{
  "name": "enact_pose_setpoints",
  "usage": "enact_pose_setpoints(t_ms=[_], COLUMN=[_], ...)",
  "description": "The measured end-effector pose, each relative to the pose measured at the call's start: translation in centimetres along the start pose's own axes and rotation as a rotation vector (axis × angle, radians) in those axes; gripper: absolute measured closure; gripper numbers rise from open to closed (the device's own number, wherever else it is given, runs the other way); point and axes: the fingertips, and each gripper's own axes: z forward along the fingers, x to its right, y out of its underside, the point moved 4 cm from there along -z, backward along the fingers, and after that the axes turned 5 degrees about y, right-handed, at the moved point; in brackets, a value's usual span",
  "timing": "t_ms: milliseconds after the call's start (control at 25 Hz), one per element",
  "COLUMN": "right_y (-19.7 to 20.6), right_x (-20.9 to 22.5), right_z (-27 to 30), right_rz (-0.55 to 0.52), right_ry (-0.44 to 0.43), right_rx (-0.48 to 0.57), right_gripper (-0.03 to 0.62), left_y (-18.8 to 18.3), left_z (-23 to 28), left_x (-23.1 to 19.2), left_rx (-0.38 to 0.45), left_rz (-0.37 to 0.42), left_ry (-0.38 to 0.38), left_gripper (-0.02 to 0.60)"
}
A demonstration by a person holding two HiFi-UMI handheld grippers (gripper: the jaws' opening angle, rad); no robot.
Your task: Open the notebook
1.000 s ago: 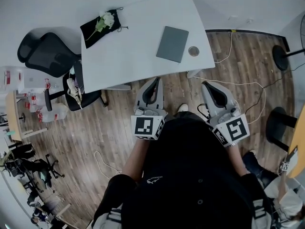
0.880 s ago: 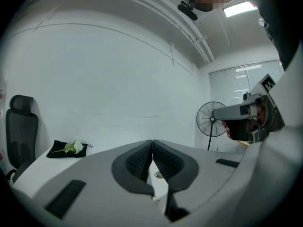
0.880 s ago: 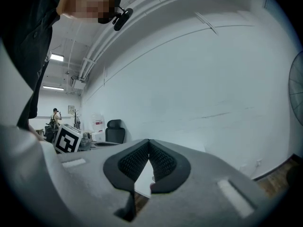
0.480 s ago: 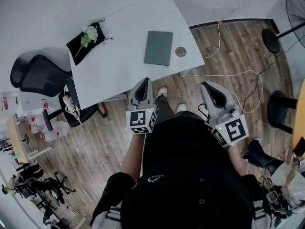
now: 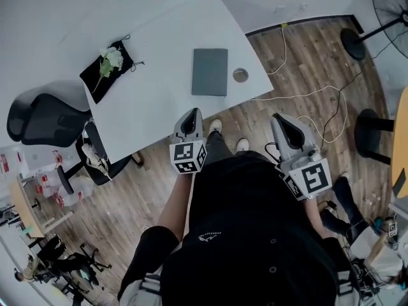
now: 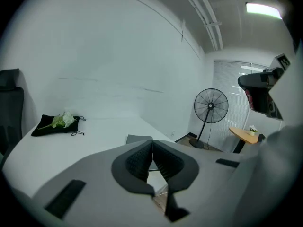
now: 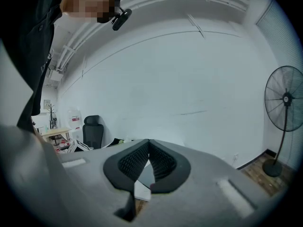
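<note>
A closed grey notebook (image 5: 210, 72) lies flat on the white table (image 5: 159, 101) near its right end. In the left gripper view a corner of the notebook (image 6: 137, 139) shows just beyond the jaws. My left gripper (image 5: 190, 117) hangs at the table's near edge, short of the notebook, its jaws shut with nothing between them (image 6: 152, 148). My right gripper (image 5: 282, 125) is over the wooden floor, right of the table, also shut and holding nothing (image 7: 148, 148).
A small round metal disc (image 5: 240, 75) sits beside the notebook's right edge. A black cloth with a white flower (image 5: 107, 67) lies at the table's far left. A black office chair (image 5: 44, 120) stands left of the table. Cables (image 5: 306, 101) cross the floor; a standing fan (image 5: 389, 2) is far right.
The person has stepped closer, and the view has turned, so the table sits nearer and more central. The left gripper rose to the table's edge. Both grippers stayed shut.
</note>
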Motion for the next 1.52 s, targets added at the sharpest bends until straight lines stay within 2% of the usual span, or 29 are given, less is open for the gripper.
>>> enact_pose_setpoints(t_ms=[120,360,560,1160,1320,1520], right_y=[-0.1,-0.3,-0.3,1.2,1.4,1.6], right_x=[-0.6,-1.8,-3.1,-4.5,-4.6,-4.5], right_z=[1.4,4.1,6.1,7.5,7.9,8.3], right_rz=[-0.004,0.005,0.009,0.062,0.067,0.074], right_ry=[0.033,0.089,0.136,0.318,0.332,0.348], right_rx=[-0.016,-0.023,-0.030,-0.067,-0.083,-0.092], right_gripper=[0.589,0.589,0.588,0.589,0.588,0.589], left_y=[0.5,1.9,3.6,7.7,8.6,9.5], left_z=[1.3,4.3,6.3,11.5,12.2,12.8], left_x=[-2.5,-6.4,-8.7,-11.9,-11.9,-12.6], left_rx=[-0.026,-0.113,-0.168,-0.360,-0.406,-0.444], left_rz=[-0.051,-0.005,-0.018,0.006,-0.040,-0.137], left_ry=[-0.002,0.032,0.072,0.191,0.227,0.252], left_gripper=[0.575,0.575,0.575,0.574,0.574,0.574])
